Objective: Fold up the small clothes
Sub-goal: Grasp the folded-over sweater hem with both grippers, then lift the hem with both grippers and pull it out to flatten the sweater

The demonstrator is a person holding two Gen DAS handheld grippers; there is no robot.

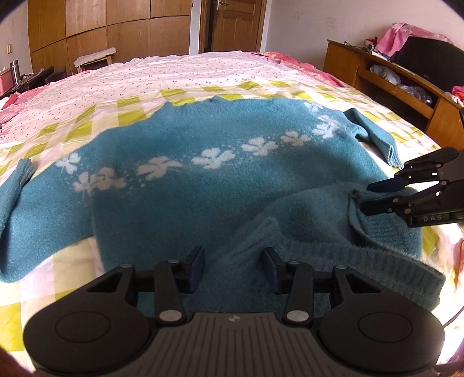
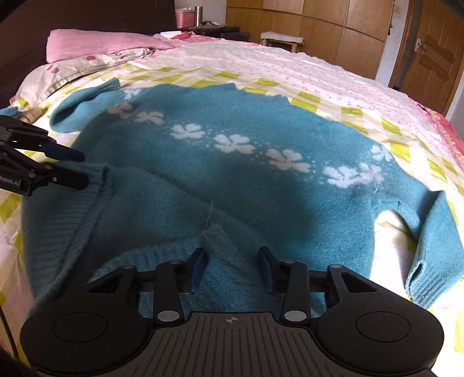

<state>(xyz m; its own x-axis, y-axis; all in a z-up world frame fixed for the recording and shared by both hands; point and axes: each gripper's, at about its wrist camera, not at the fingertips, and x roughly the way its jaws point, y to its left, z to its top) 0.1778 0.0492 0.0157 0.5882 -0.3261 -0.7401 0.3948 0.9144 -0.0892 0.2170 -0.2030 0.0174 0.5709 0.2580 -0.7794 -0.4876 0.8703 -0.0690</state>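
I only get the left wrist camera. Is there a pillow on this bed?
Observer: Yes, a pink pillow lies at the head of the bed, past the sweater.
Operator: What's behind the pillow?
Observer: A dark headboard.
Operator: What's between the right gripper's pads?
Observer: A raised fold of the sweater's hem sits in front of the right gripper, between its pads. I can't tell whether they pinch it.
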